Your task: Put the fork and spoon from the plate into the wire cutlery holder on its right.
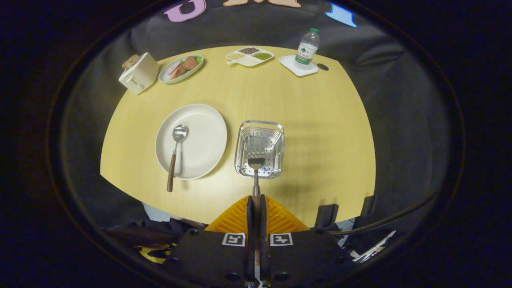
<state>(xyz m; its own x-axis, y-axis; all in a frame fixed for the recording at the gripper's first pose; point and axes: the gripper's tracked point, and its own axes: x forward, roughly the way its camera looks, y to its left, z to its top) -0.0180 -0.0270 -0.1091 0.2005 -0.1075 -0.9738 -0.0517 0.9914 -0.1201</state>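
My gripper (pixel 256 200) is shut on the fork (pixel 256 170), both fingers pressed on its handle. The fork's head points ahead and hangs over the near part of the wire cutlery holder (pixel 276 132), which I see from above. Left of the holder stands a white round plate (pixel 204 120). On it lies the spoon (pixel 176 154), bowl on the plate and brown handle sticking out over the plate's near rim onto the wooden table (pixel 316 132).
Along the table's far side stand a white toaster (pixel 139 73), a plate of food (pixel 181 68), a divided dish of grains (pixel 249 56) and a water bottle (pixel 307 49) on a white square coaster (pixel 290 64). Black cloth surrounds the table.
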